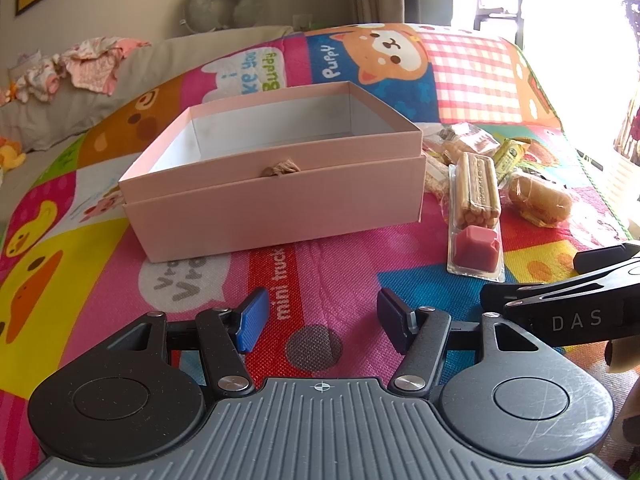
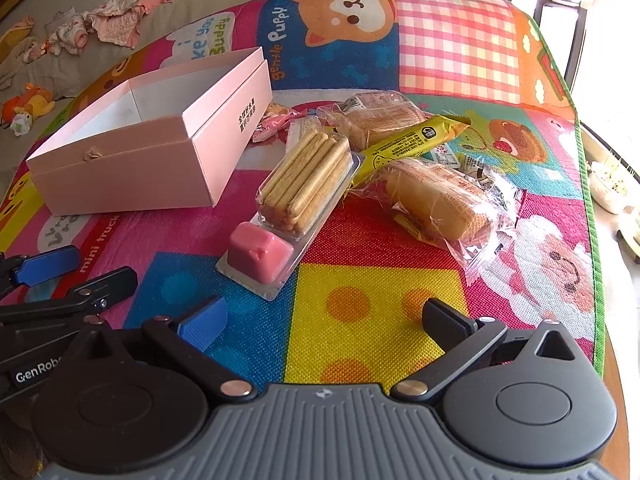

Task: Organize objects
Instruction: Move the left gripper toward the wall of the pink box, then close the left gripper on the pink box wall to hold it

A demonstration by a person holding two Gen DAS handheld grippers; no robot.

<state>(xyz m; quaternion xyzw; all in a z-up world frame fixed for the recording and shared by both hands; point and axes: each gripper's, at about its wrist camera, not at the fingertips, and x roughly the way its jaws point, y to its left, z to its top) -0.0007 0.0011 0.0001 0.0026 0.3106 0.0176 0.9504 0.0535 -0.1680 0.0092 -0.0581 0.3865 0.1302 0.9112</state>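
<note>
A pink cardboard box (image 1: 276, 196) sits open and empty on a bright cartoon play mat (image 1: 332, 276) printed with ducks, a bear, a puppy and the words "mini truck". The box rests inside its own lid, and a small knotted cord (image 1: 280, 169) pokes from the middle of its near wall. To the right of the box, on the mat, lies a loose pile of packaged snacks. Nearest the cameras is a clear tray of biscuit sticks (image 2: 308, 180) with a pink dip cup (image 2: 260, 254) sealed at its near end; the tray lies just beside the box's right end, apart from it. Behind and to the right of the tray are a yellow wrapped bar (image 2: 412, 140) lying at a slant, a wrapped bread roll (image 2: 440, 200) on the right, a second wrapped roll (image 2: 380, 116) farther back, and a small pink packet (image 2: 272, 122) close to the box's far corner. The left tool (image 1: 320, 320) hovers low over the mat in front of the box, its blue-padded fingers (image 1: 253, 320) apart and holding nothing. The right tool (image 2: 324, 320) hovers over the mat in front of the snack tray, its fingers spread wide and also empty. The two tools are side by side, each showing at the edge of the other's view. Beyond the mat are a grey cushion with crumpled pink cloth (image 1: 96, 64) on it, and bright daylight at the right.
</note>
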